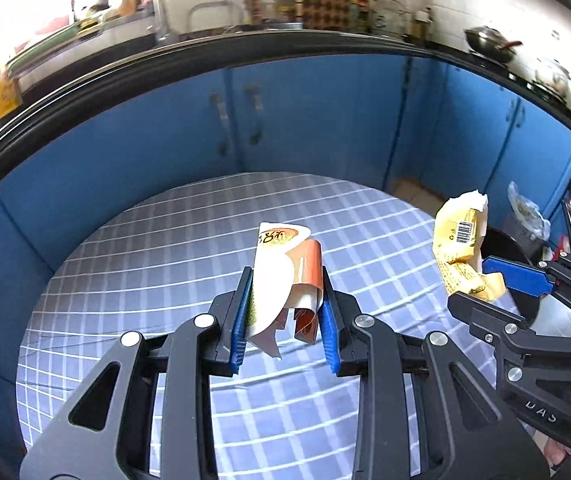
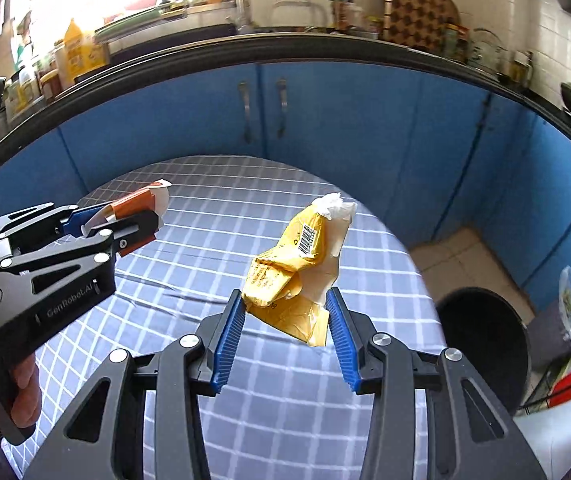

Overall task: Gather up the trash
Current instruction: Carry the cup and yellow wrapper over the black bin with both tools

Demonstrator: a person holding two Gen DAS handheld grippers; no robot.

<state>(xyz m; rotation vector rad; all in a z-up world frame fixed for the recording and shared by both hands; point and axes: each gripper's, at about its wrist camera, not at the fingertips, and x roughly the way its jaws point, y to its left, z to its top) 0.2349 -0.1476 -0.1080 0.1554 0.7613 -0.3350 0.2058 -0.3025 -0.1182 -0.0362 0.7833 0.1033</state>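
I cannot read the print on the orange wrapper (image 1: 285, 276); its lower folds sit hidden between the left gripper (image 1: 285, 312) pads. The barcode on the yellow wrapper (image 2: 297, 276) is too small to read. The black bin (image 2: 481, 344) is partly covered by the bench (image 2: 189, 264) edge. The clutter on the far kitchen counter (image 2: 221, 44) is blurred. The hand (image 2: 25, 392) is cut off by the picture's edge.

Above the table (image 2: 245, 420), the orange wrapper (image 1: 281, 280) hangs left of the yellow packet (image 2: 297, 280); bin (image 2: 481, 340) right of the table.
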